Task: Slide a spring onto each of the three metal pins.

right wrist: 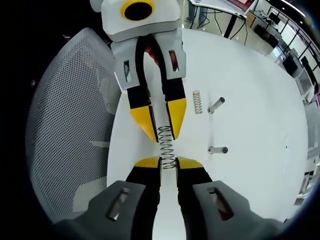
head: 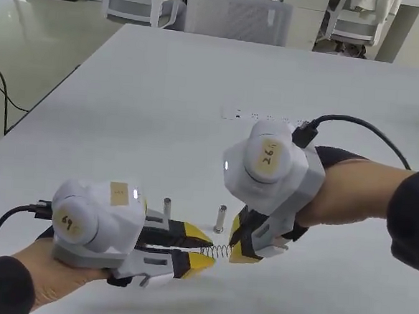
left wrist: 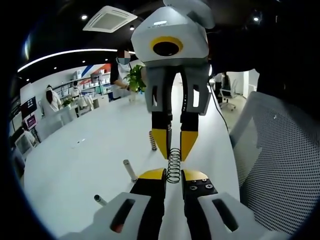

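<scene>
- Head view, lower centre: left gripper and right gripper are both clamping the spring.
- Careful now: pulling apart could be stretching it, or flicking it away.

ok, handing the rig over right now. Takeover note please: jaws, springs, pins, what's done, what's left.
Left gripper: jaws shut on one end of the held spring.
Right gripper: jaws shut on its other end, so the spring spans the two, off the table.
Pins: near pin and far pin stand upright just behind the grippers, both bare.
Second spring sits by the pins. I cannot tell whether it is on a third pin.
Done: nothing certain.
Left: get the held spring onto a bare pin, then the others.
</scene>
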Tool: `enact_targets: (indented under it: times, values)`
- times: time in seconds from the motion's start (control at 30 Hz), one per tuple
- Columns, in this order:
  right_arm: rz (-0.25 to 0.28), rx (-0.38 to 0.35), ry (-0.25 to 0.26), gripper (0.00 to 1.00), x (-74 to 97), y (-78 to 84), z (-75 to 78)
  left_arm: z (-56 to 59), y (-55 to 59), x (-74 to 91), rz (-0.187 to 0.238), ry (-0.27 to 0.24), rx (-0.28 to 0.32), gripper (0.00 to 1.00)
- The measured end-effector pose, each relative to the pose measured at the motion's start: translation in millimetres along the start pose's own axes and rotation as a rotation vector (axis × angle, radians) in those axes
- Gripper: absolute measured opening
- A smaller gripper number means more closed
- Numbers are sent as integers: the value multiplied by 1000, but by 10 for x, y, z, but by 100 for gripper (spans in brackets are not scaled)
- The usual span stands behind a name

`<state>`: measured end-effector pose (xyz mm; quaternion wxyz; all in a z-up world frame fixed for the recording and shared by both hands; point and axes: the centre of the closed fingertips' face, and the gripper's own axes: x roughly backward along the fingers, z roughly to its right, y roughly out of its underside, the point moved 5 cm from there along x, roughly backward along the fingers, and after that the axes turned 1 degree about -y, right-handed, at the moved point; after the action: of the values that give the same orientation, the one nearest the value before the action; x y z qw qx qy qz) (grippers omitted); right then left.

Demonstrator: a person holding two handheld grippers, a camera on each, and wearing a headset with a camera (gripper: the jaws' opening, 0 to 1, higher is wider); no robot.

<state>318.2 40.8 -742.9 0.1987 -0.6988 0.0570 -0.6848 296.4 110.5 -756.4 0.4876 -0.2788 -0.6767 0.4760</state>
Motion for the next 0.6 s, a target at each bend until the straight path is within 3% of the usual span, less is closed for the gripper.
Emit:
enact_targets:
  times: [0.6]
  values:
    - [8, 8, -10, 13, 30, -8, -25, 21, 0, -16, -10, 11, -20, 8]
